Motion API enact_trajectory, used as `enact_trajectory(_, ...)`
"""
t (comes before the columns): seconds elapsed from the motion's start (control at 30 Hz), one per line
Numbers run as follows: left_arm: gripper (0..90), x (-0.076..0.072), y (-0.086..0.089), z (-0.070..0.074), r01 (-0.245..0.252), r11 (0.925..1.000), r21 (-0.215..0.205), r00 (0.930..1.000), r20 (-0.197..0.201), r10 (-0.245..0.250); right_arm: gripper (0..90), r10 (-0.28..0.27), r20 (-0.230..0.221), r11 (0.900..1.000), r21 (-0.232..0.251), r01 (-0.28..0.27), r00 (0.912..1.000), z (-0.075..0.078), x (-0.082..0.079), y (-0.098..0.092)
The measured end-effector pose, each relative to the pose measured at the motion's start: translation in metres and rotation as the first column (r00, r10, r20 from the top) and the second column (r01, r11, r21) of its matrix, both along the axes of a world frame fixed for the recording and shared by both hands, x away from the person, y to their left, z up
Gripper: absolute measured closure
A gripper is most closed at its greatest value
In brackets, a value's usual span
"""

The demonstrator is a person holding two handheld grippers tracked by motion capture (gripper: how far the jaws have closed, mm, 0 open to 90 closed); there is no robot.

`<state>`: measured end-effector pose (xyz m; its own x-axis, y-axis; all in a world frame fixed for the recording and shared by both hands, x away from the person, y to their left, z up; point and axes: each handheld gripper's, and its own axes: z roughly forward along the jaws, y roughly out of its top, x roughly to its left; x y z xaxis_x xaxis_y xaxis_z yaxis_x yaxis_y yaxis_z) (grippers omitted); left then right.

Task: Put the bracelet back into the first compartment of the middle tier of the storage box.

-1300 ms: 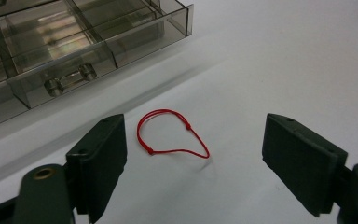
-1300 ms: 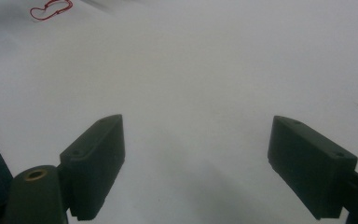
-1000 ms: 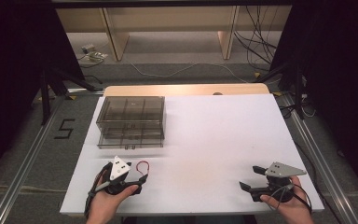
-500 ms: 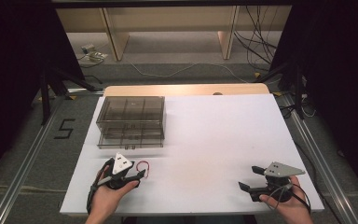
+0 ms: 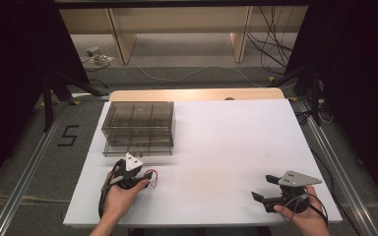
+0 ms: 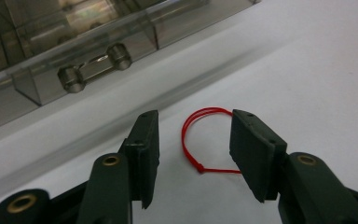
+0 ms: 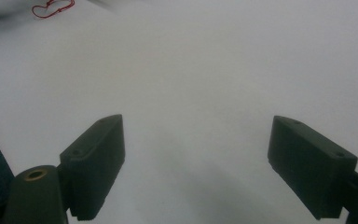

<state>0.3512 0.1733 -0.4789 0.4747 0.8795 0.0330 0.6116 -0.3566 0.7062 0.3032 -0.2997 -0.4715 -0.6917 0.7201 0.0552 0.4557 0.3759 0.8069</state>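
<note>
White table is seen from the high view, with a wooden strip along its far edge. A smoky clear compartment box, 2 tiers, is placed at the table's left-far area; its front wall and a hinge-like latch are seen close in the left gripper view. Right gripper is held at the near-right corner over bare table, jaws spread wide, nothing between them. Left gripper is held just in front of the box, low over the table; its jaws have just been closing and are now about half apart. A red string loop lies flat on the table between those jaws, touching the right pad's edge, not yet pinched. The loop is also seen at and far off at.
</note>
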Motion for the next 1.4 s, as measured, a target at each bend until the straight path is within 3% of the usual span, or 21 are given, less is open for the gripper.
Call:
enact_trajectory(0.37, 63.3, 0.0034, 0.0003, -0.0094, -0.023, 0.9997, 0.005, 0.9969, -0.076, 0.023, 19.6, 0.007, 0.003, 1.0, -0.003, -0.007, 1.0, 0.0001, -0.0002, 0.0008)
enact_trajectory(0.67, 71.4, 0.0032, -0.0017, -0.0083, -0.053, 0.9986, -0.007, 0.9938, -0.098, 0.052, 19.6, 0.007, 0.003, 1.0, -0.003, -0.007, 1.0, 0.0, -0.0001, 0.0007)
enact_trajectory(0.97, 87.1, 0.0049, 0.0052, -0.0098, -0.059, 0.9974, -0.042, 0.9932, -0.103, 0.055, 19.6, 0.007, 0.0, 1.0, -0.003, -0.007, 1.0, 0.0004, -0.0008, 0.0008)
enact_trajectory(1.4, 88.3, 0.0024, 0.0046, -0.0067, -0.033, 0.999, -0.03, 0.9969, -0.073, 0.031, 19.6, 0.008, 0.003, 1.0, -0.002, -0.008, 1.0, 0.0005, -0.0007, 0.0004)
